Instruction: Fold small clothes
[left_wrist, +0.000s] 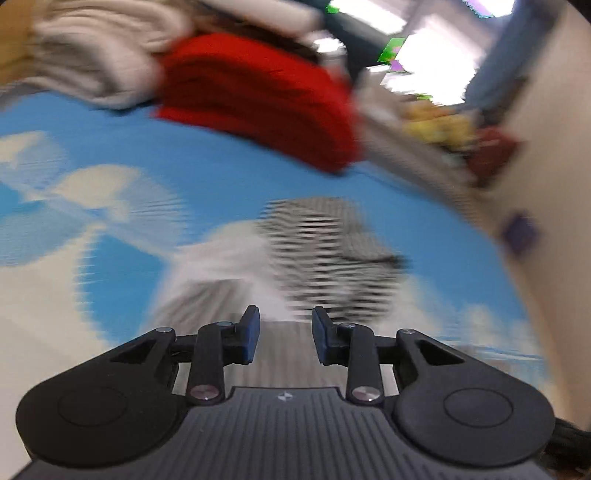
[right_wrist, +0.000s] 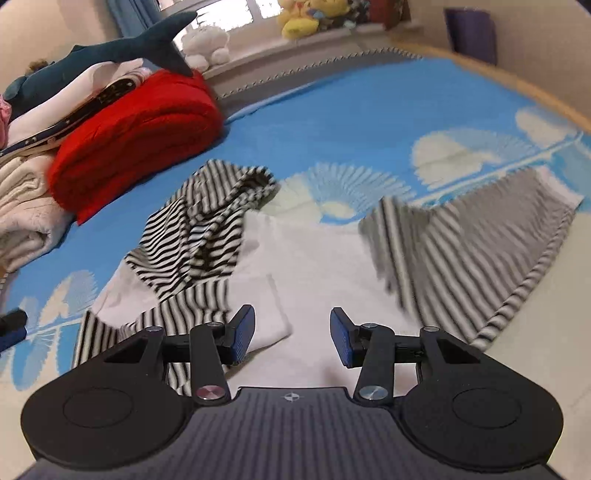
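Both tools are empty. The right tool (right_wrist: 291, 338) hangs with jaws parted over the black-and-white striped cotton garment (right_wrist: 207, 236), which lies rumpled on the blue cloud-print bed cover (right_wrist: 351, 110), probably lined up to pinch an edge. The left tool (left_wrist: 284, 336), jaws parted less widely, hovers above the same cloth. A folded red knit blanket (right_wrist: 136, 136) sits aside, clear of the folding area.
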